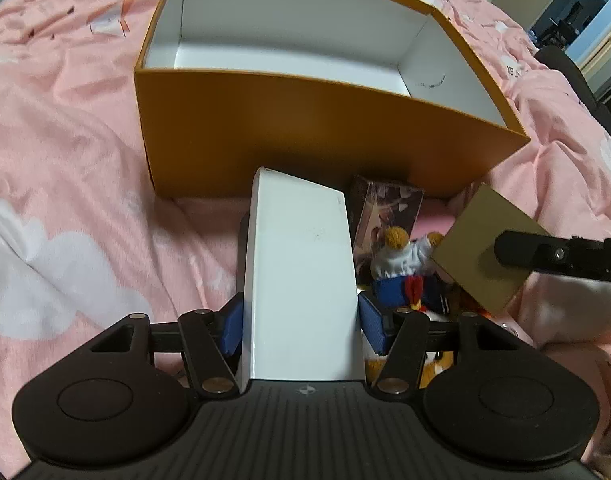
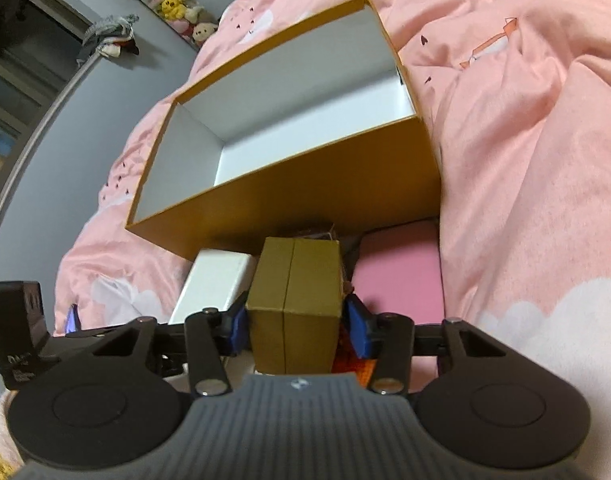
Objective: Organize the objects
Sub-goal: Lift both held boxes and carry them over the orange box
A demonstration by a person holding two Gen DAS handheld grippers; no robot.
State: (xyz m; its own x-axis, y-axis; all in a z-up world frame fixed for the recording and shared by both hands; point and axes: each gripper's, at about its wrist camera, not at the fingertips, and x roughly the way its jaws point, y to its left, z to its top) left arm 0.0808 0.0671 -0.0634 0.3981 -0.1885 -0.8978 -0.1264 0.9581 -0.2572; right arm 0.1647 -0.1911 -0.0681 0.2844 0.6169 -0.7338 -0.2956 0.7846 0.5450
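- Low centre of each view, my left gripper clamps the white box; my right gripper clamps the gold box.
- Both are lifted, I judge; next they must clear the near wall.
- Beyond, the orange bin fills the upper frame, empty.
- No legible writing.

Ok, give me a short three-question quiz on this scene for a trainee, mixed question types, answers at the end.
1. True or false: the orange box already holds items.
2. Multiple choice: the left claw grips A) a plush toy B) the white box C) a pink case.
3. Fill in: the right claw is shut on the ____ box.

Key: 1 false, its white inside is bare. 2 B. 3 gold.
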